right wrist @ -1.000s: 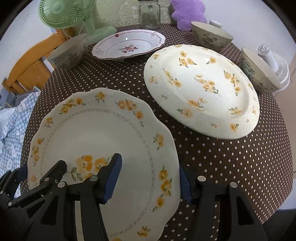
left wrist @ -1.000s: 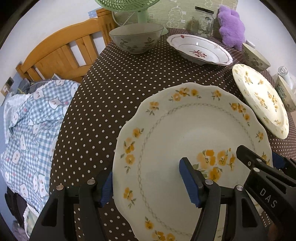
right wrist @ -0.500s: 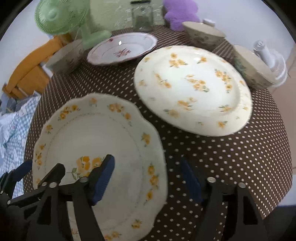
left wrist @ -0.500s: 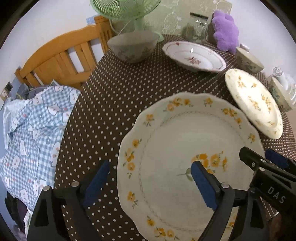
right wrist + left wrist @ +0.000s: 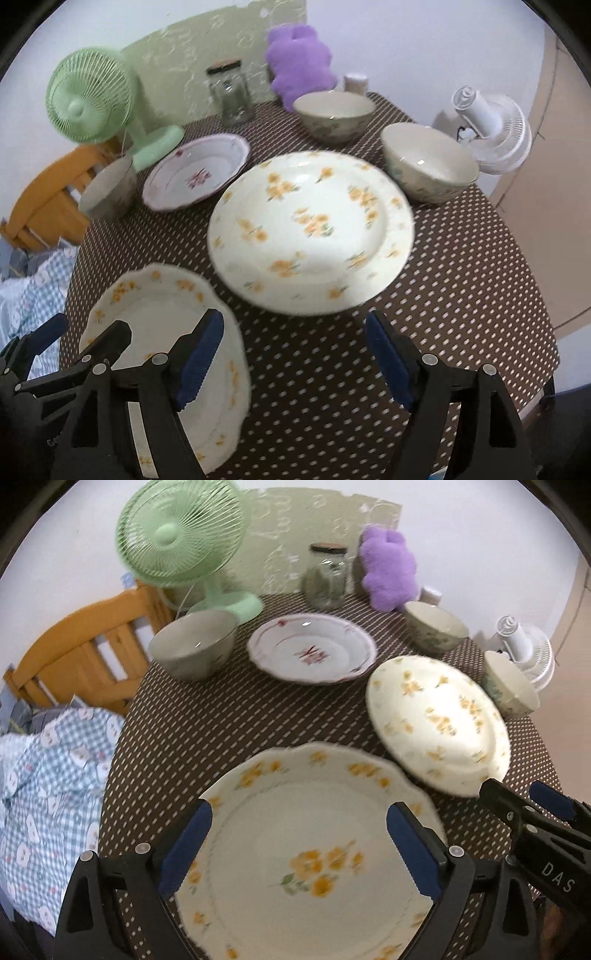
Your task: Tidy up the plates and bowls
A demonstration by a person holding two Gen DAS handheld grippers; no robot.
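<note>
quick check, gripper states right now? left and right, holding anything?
Left gripper: open, jaws just opening, above the scalloped plate, not gripping it.
Right gripper: open, jaws just opening, nothing between them; tablecloth below.

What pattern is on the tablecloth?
Dark brown with small white polka dots, clearest in the right wrist view: tablecloth.

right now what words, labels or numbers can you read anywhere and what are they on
"DAS": white letters on the black body of the right gripper, seen in the left wrist view.
"Ge...": start of a white word on the left gripper, at the lower left edge of the right wrist view; the rest is cut off.
Pale script on the green wall panel: too blurred to read.
No readable text on the plates, bowls, fans or jar.
</note>
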